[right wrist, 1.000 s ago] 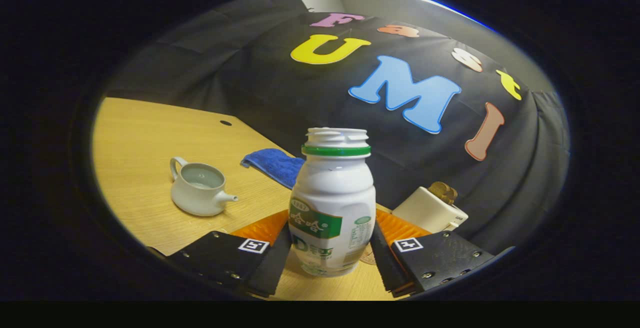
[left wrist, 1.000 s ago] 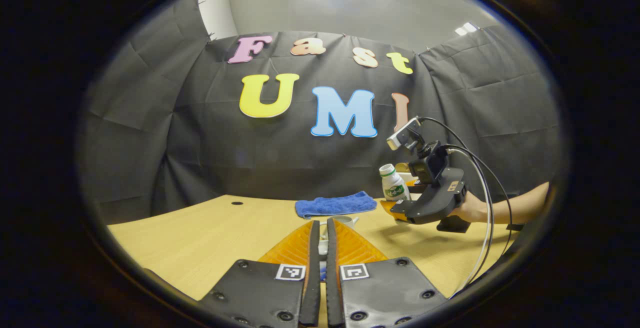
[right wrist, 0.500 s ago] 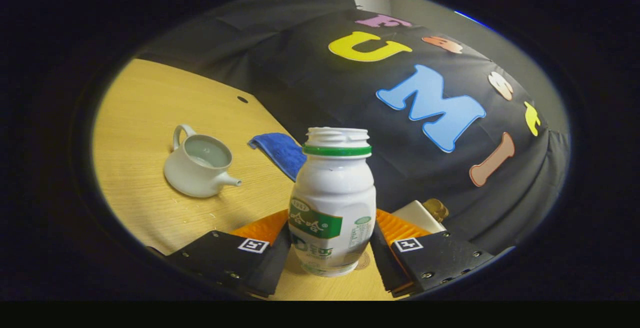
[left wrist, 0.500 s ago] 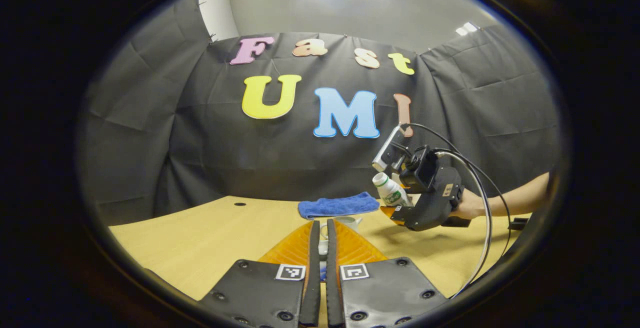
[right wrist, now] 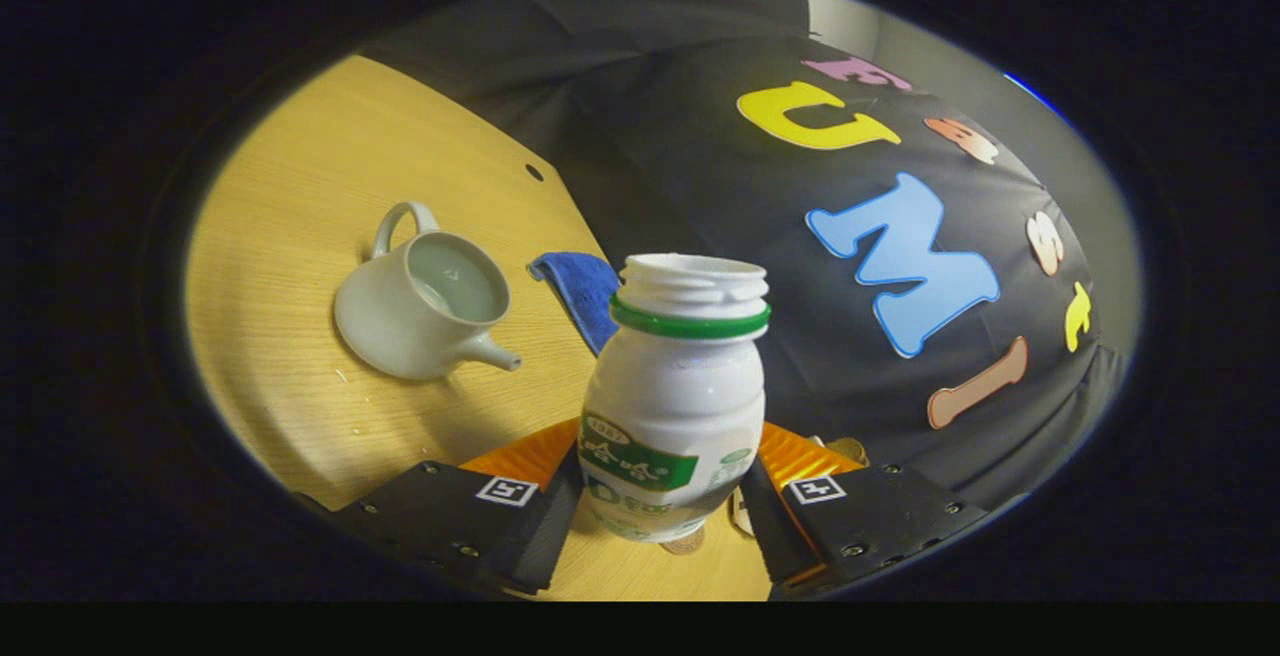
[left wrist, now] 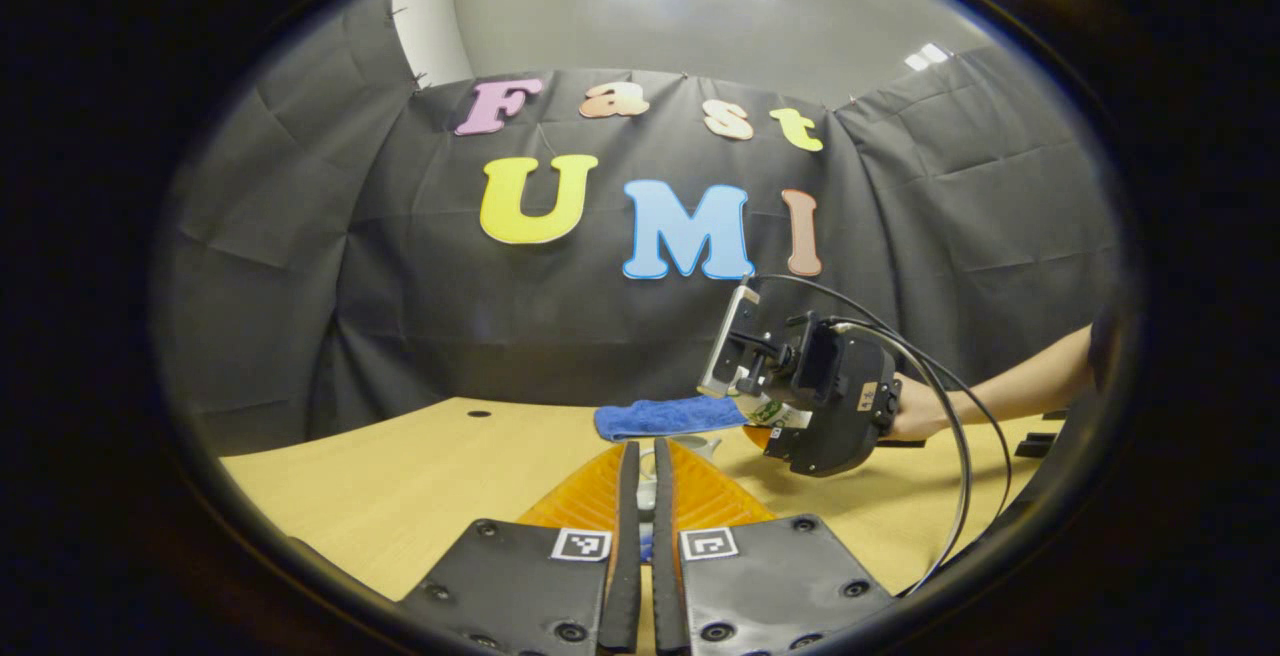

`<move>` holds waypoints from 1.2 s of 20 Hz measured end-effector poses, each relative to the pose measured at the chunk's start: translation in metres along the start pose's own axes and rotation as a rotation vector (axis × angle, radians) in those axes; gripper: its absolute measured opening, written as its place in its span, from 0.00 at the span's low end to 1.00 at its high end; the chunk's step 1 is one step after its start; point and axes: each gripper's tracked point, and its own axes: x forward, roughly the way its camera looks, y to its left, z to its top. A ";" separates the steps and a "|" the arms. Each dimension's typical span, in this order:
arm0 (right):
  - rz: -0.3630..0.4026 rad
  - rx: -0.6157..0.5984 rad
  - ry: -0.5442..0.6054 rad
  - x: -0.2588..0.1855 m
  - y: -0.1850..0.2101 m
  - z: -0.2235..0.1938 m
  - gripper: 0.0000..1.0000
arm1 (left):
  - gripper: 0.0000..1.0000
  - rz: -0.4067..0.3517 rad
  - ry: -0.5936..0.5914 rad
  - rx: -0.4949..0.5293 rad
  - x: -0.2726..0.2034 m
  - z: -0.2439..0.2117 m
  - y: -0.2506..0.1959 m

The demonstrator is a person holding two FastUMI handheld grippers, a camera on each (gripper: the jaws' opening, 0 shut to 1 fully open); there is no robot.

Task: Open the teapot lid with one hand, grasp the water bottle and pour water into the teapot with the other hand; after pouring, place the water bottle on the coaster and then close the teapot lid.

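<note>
Standing by, I see the right gripper [right wrist: 660,481] pinching the water bottle [right wrist: 680,406] low on its body, one finger on each side; the bottle stands at the lower middle of the right gripper view, uncapped, its mouth open above a green ring. The teapot [right wrist: 420,311] sits on the wooden table [right wrist: 300,186] at centre left of that view, lid off, a little water showing inside, spout pointing towards the bottle; a blue cloth [right wrist: 580,281] lies just behind it.

In the left gripper view the left gripper [left wrist: 640,466] has its fingers drawn nearly together on a pale sliver; I take that for the teapot lid [left wrist: 646,491], though little of it shows.

The bottle is off the table, right of the pot; with water in the pot already, this fits a bottle coming in to pour or one drawing away after pouring. Either way, keep the pinch firm and the open mouth from tipping over bare table; a few drops already dot the wood near the pot; hold the lid well clear of the opening.

The bottle wears a green label with pale writing, which I leave unread; each gripper carries small square black-and-white marker tags.
</note>
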 end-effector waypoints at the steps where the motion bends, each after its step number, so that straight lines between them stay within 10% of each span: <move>1: 0.000 -0.023 -0.001 0.002 0.002 0.001 0.76 | 0.15 0.000 0.000 -0.003 0.000 -0.001 0.000; 23: -0.037 -0.540 -0.034 0.038 -0.008 0.026 0.76 | 0.15 0.025 0.009 -0.027 0.001 -0.004 0.019; 24: -0.044 -0.569 -0.036 0.039 -0.013 0.026 0.61 | 0.15 0.025 0.010 -0.029 0.002 -0.004 0.020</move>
